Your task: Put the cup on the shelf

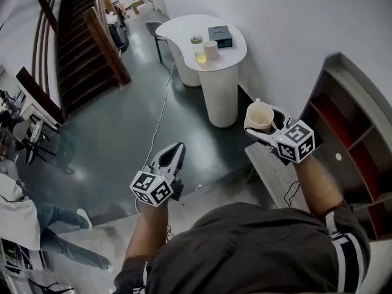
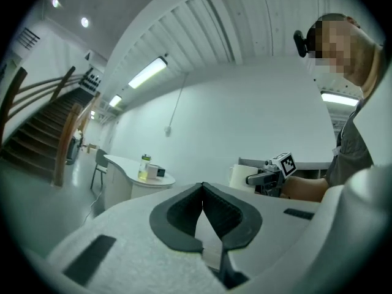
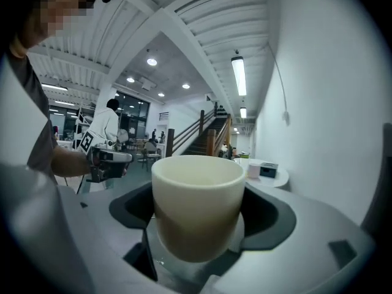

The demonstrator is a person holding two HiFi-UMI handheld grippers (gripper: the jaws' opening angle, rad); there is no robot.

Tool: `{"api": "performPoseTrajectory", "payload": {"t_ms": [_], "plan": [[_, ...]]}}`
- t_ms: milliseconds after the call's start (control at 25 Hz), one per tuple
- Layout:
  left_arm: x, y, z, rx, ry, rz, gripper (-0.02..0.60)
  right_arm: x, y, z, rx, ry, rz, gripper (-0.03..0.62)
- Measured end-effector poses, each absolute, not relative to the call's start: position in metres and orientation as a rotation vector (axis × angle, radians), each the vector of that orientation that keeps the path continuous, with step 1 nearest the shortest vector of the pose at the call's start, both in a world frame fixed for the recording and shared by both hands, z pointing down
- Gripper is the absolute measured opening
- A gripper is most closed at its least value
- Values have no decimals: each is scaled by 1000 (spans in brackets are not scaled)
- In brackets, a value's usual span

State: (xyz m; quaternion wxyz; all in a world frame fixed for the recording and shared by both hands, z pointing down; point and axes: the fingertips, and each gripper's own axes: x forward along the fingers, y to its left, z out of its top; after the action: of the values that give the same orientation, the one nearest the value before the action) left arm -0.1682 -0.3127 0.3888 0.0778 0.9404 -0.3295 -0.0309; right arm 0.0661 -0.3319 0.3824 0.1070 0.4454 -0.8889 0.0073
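A cream cup (image 1: 260, 116) stands upright between the jaws of my right gripper (image 1: 264, 126), which is shut on it and holds it in the air beside the shelf (image 1: 352, 130). The right gripper view has the cup (image 3: 197, 204) filling the gap between the dark pads. Lower left, my left gripper (image 1: 173, 156) hangs over the floor with its jaws together and nothing in them. In the left gripper view its pads (image 2: 228, 216) meet at the tips, and the cup (image 2: 240, 176) shows far off to the right.
A white round table (image 1: 184, 32) stands at the back with a jar (image 1: 198, 49), a pink cup (image 1: 211, 49) and a dark box (image 1: 220, 36). A staircase (image 1: 86, 35) rises at the left. A white cable (image 1: 160, 112) runs over the dark floor. A person (image 1: 37, 222) stands at lower left.
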Motion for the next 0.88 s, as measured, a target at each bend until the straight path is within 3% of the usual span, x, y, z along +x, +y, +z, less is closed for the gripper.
{"api": "performPoseTrajectory", "payload": {"t_ms": [440,880], "plan": [[37,-318,391,2983,-385,-20,3,257,-259,392,1836,-2298,92,411],[225,-247,401,3006,192,4,3,418,-116,412,2239,-1888,176,413]]}}
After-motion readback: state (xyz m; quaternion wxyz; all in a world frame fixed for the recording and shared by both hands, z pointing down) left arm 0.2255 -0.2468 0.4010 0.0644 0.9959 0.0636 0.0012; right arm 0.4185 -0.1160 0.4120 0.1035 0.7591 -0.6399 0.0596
